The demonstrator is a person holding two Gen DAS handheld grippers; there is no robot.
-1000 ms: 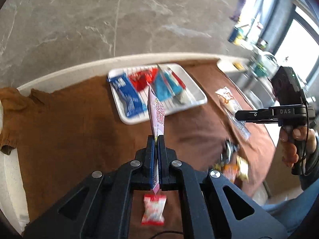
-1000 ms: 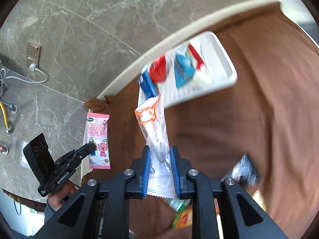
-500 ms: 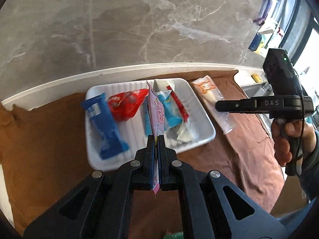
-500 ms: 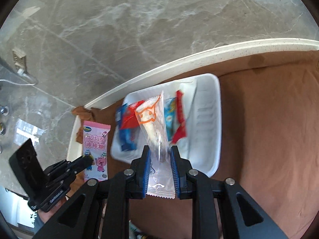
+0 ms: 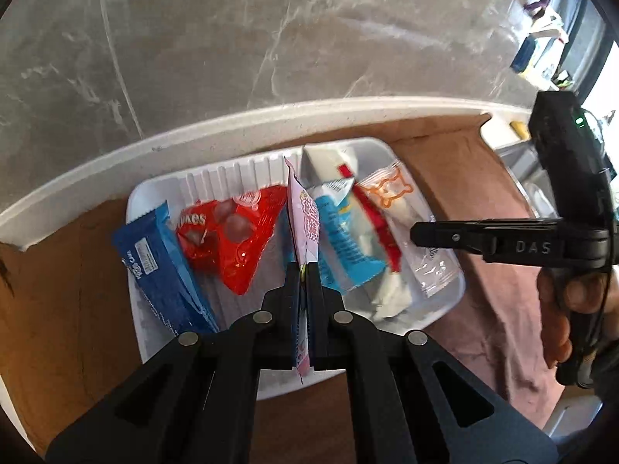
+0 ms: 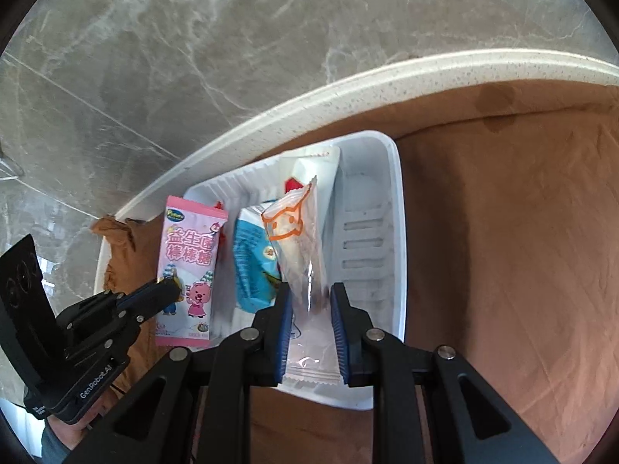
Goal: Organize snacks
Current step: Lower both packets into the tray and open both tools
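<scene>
Left wrist view
Left hand-held gripper [image 5: 303, 274]: fingers clamped together on the pink packet [image 5: 303, 224], which is seen edge-on, so its print is hard to read; its lower end hangs out below the fingers.
White tray [image 5: 247, 166]: the landmark here; it sits on the brown cloth [image 5: 69, 290], and its near rim is hidden behind the gripper body.
Inside the tray: dark blue wrapper [image 5: 162, 270] at the left side, red packet [image 5: 228, 236] next to it, light blue packet [image 5: 344, 247] right of the pink packet, a white wrapper [image 5: 329, 162] at the far rim, partly covered.
Clear packet [image 5: 402, 216]: orange animal outline on it, lying over the tray's right side; blurred.
Right hand-held gripper [image 5: 416, 234]: seen side-on at the tray's right edge; only one finger shows from here, so its opening cannot be told.

Right wrist view
Right hand-held gripper [image 6: 309, 309]: blue-padded fingers closed on the clear packet [image 6: 301, 247], held above the white tray [image 6: 394, 208]; its lower seal pokes out below the pads.
Pink packet [image 6: 189, 266]: facing the camera over the tray's left edge, pinched by the left hand-held gripper [image 6: 170, 288]; it hides the tray's left part.
Light blue packet [image 6: 253, 266]: in the tray, half behind the clear one.
Surface [image 6: 348, 85]: pale speckled rim beyond the tray, the brown cloth [image 6: 503, 232] over it.
</scene>
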